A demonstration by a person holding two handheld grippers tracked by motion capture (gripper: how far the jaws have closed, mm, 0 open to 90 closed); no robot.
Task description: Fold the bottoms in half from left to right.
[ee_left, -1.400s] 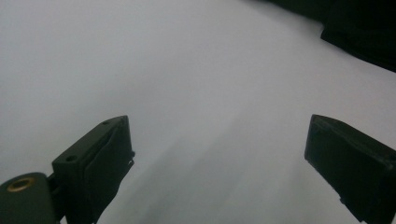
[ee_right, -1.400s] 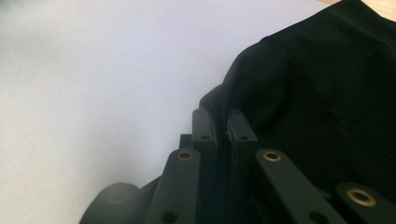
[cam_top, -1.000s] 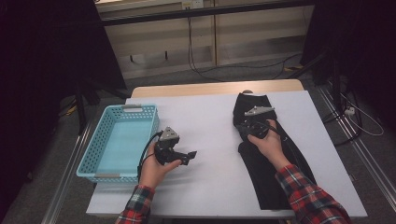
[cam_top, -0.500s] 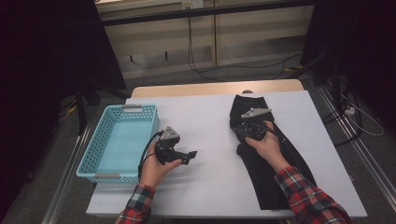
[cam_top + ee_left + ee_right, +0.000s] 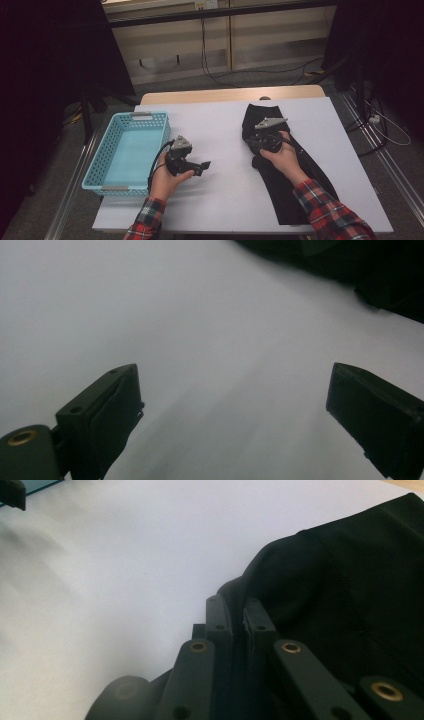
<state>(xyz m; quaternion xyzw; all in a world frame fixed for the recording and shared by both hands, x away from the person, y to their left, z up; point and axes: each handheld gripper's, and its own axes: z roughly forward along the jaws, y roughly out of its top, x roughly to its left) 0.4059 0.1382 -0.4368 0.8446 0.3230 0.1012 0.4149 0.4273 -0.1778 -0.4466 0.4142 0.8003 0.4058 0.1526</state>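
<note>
The black garment [image 5: 280, 170] lies long on the desk's [image 5: 220, 125] right half, soft, light and limp, best pinched at an edge fold. The right tool [image 5: 239, 614] is clenched on its left edge; the left tool [image 5: 235, 405] hangs released. Since the earlier frame, that pinched edge has bunched slightly leftward

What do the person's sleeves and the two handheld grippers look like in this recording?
Both forearms wear red, white and dark plaid flannel sleeves. The left gripper and the right gripper are black, each topped by a grey three-cornered plate. A black cable loops from the left one. In the gripper views the jaws are flat black blocks on arms with brass-coloured rivets.
</note>
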